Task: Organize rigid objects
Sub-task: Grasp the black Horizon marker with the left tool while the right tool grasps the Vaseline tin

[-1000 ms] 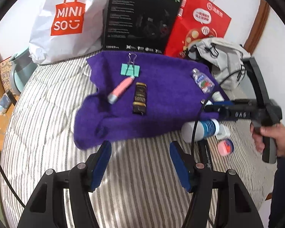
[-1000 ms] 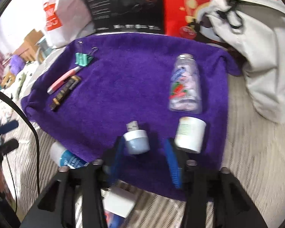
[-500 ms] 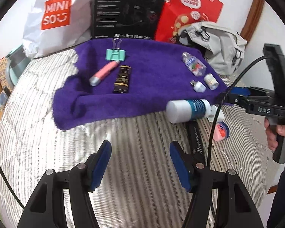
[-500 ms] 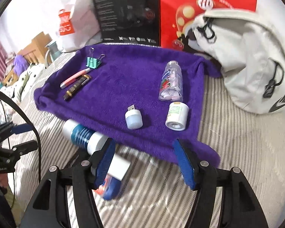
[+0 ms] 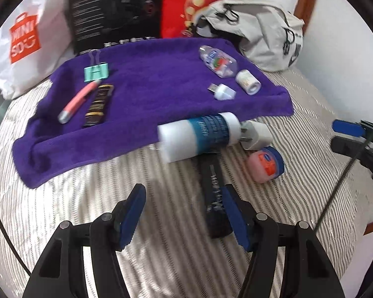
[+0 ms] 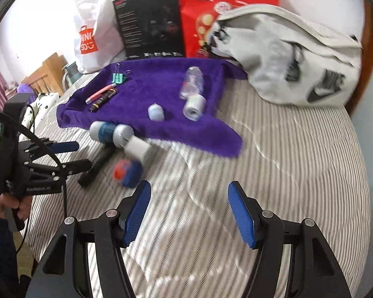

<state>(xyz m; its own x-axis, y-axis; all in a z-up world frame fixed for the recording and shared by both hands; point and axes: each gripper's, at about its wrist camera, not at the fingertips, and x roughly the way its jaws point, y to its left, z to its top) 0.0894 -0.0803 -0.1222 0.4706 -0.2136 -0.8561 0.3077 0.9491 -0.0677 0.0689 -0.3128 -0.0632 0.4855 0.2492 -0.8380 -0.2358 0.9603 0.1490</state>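
A purple towel [image 5: 146,94] [image 6: 141,92] lies on the striped bed and holds a green binder clip [image 5: 96,72], a pink pen [image 5: 78,101], a dark tube [image 5: 99,105], a clear bottle [image 5: 217,60], a USB plug [image 5: 222,91] and a small white jar [image 5: 248,82]. Off the towel's near edge lie a white and blue bottle [image 5: 196,135] [image 6: 110,130], a white charger [image 5: 257,135], a pink and blue tin [image 5: 267,164] [image 6: 125,171] and a black tube [image 5: 215,193]. My left gripper [image 5: 184,213] hangs open above the black tube. My right gripper [image 6: 189,212] is open over bare bedding.
A white shopping bag [image 5: 22,47], a black box [image 5: 116,10] and a red bag [image 5: 206,2] stand behind the towel. A grey backpack [image 6: 293,57] lies at the back right. Wooden furniture [image 6: 44,74] stands left of the bed.
The right gripper has let go of the USB plug on the towel, opened and drawn back toward the near bedding. The left gripper has moved right, toward the bottle and black tube.
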